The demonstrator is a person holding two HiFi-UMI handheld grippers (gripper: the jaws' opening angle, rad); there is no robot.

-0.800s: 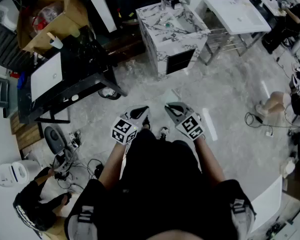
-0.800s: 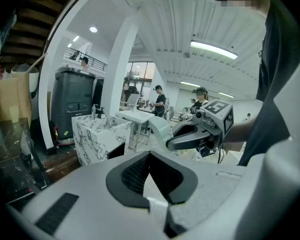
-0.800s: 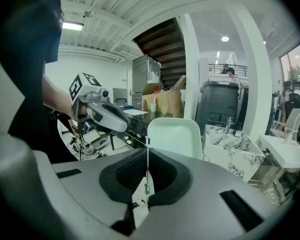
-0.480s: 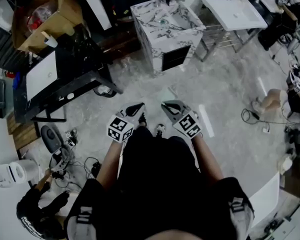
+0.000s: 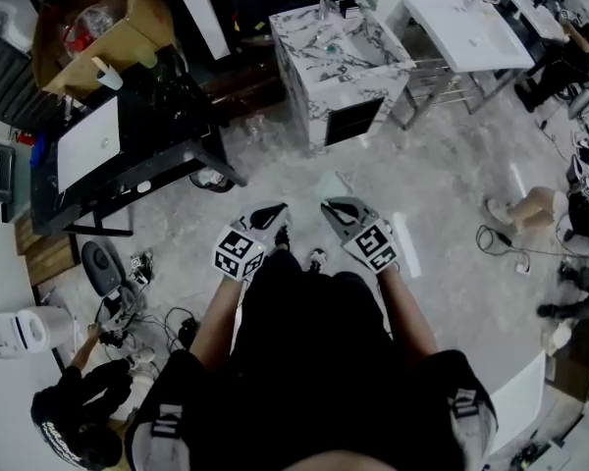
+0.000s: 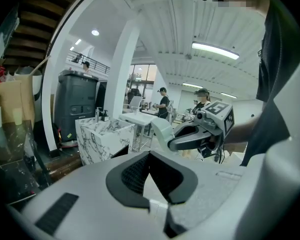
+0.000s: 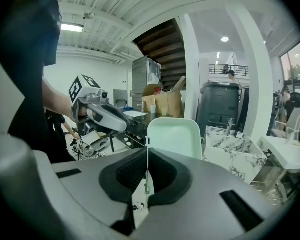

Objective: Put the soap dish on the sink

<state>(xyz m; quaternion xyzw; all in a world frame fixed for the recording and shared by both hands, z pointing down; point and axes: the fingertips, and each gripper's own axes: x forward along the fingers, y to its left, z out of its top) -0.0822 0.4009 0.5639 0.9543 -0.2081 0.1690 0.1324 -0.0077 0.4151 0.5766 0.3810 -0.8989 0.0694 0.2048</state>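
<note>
So, the person is standing on a grey marbled floor with both tools held out low in front of them. The right gripper has its jaws pinched on the thin lower edge of the pale mint-green rectangular plastic soap dish, which stands up on edge just past the tips. From the head view the dish pokes out forward of that gripper. It's up in the air and well apart from the white-and-grey marble-patterned sink cabinet, which sits farther ahead across the floor. The left gripper has its jaws pressed together with nothing between them, and it's held just beside the right one at about the same height. A few small bottles and fittings stand at the back of the marble top, too small to tell more. Right of the cabinet there's a white rectangular table on metal legs. To the left there's a black table carrying a white panel, with an open brown cardboard box behind it. Loose cables lie on the floor at lower left, near a crouched person in black.
</note>
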